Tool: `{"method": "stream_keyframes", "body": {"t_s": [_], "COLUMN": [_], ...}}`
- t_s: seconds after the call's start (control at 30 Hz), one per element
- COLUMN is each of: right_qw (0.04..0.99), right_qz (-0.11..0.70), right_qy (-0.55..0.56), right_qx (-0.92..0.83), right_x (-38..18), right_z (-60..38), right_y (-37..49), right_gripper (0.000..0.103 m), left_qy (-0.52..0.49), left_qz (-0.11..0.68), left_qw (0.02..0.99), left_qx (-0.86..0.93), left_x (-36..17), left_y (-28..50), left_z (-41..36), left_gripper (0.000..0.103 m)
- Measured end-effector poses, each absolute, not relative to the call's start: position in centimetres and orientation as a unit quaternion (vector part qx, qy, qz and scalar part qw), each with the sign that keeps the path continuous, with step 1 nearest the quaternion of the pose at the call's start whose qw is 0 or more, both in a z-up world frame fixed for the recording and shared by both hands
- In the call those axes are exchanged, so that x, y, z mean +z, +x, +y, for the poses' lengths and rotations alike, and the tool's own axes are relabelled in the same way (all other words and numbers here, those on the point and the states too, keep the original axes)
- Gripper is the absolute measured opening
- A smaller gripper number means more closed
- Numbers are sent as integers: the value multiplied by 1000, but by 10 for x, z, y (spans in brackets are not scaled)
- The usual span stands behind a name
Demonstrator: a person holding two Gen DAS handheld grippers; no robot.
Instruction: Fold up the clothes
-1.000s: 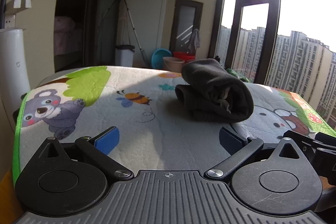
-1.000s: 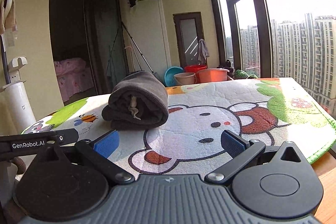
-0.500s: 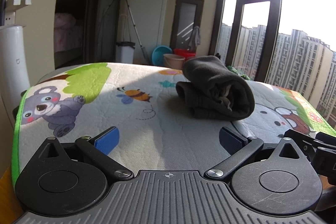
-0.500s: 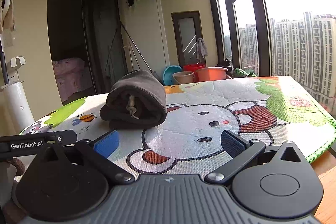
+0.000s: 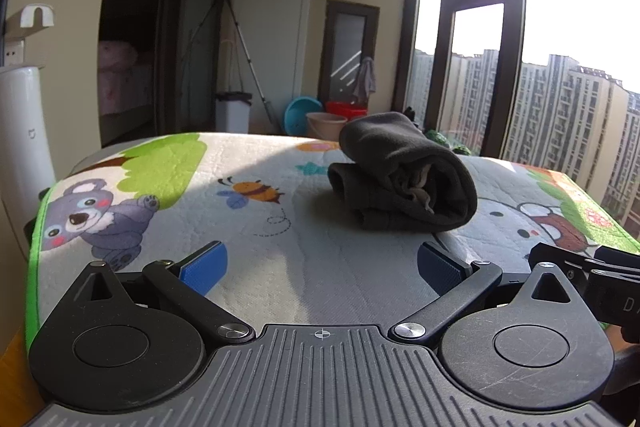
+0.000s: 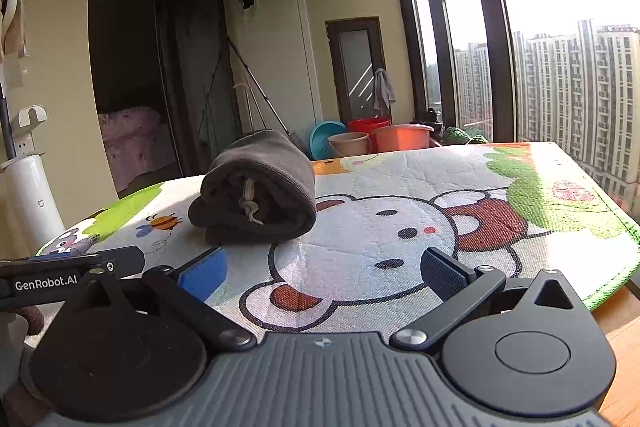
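Note:
A dark grey garment (image 5: 404,183) lies folded in a thick bundle on the cartoon-print mat (image 5: 256,227), with a pale drawstring showing at its open end. It also shows in the right wrist view (image 6: 256,199). My left gripper (image 5: 320,263) is open and empty, low over the mat's near edge, short of the bundle. My right gripper (image 6: 320,267) is open and empty, also short of the bundle, which lies ahead to its left. Part of the left gripper's body (image 6: 60,275) shows at the left edge of the right wrist view.
The mat (image 6: 440,195) covers a table with a wooden edge (image 6: 620,339) at the right. A white appliance (image 5: 20,147) stands at the left. Plastic basins (image 6: 360,139) sit on the floor beyond, by tall windows.
Both grippers have tilted or risen slightly, so the bundle and mat sit a little lower in the views. The bundle has not moved. Both stay open.

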State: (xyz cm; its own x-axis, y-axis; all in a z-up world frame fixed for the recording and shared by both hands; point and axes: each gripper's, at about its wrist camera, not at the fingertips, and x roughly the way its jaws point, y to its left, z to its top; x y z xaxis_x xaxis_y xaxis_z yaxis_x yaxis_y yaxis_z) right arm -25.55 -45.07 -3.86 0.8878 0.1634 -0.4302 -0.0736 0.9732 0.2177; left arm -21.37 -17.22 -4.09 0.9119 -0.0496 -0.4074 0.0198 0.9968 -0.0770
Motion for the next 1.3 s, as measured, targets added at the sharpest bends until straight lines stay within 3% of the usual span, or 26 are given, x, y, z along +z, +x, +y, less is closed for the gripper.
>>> {"method": "stream_keyframes", "body": {"t_s": [1.3], "right_qw": [964], "right_qz": [242], "right_qy": [97], "right_qx": [55], "right_x": [-38], "right_z": [-449], "right_y": [-249], "right_gripper": [103], "left_qy": [-50], "left_qz": [236], "left_qw": [970], "left_qx": [-26], "left_x": [-43], "left_y": [-206], "left_z": [-168], "left_gripper": [103]}}
